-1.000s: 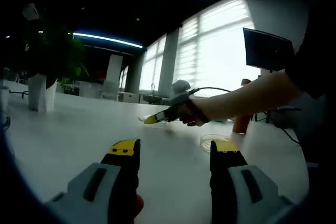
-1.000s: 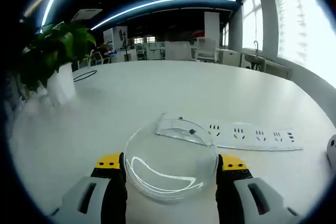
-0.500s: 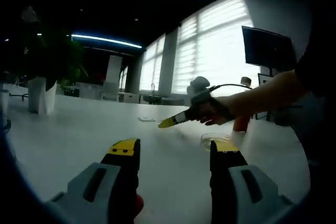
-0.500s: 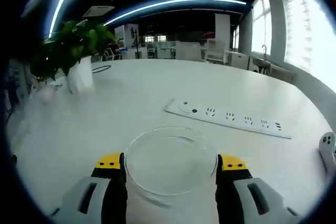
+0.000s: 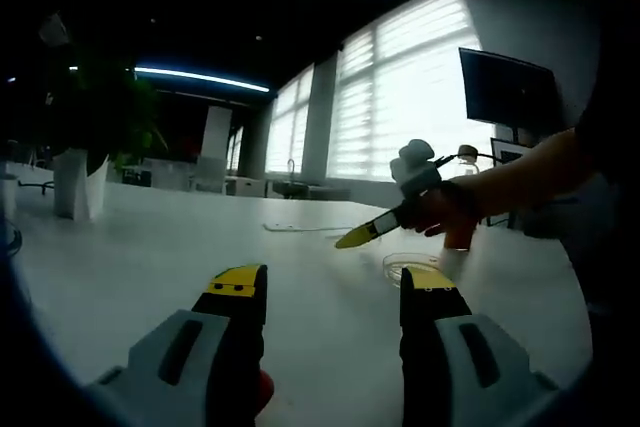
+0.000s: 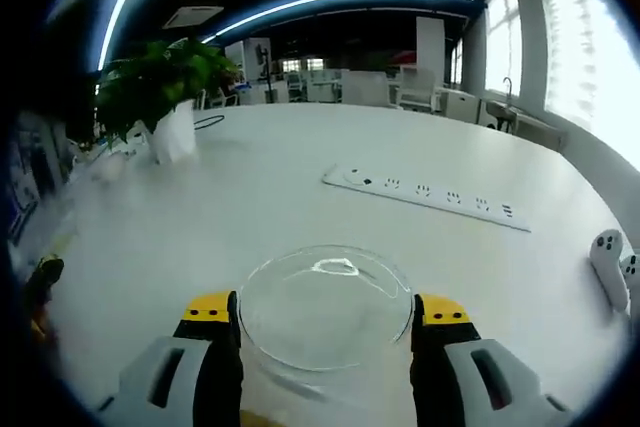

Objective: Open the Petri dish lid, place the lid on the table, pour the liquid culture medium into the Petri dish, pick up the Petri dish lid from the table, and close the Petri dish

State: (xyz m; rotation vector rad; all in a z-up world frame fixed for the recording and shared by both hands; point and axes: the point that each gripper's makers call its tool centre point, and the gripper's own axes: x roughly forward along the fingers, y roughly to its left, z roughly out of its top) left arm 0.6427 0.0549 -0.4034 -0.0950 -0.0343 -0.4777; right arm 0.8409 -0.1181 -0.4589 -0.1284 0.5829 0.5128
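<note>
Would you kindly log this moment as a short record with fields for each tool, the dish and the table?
right tool: shut on the Petri dish lid, held between both jaws
left tool: open, nothing between the jaws
Petri dish: on the table, uncovered
table: white; carries a power strip and a potted plant

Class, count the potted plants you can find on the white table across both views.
1: the same potted plant stands at the table's far left in the left gripper view and appears upper left in the right gripper view. Others may be hidden.
</note>
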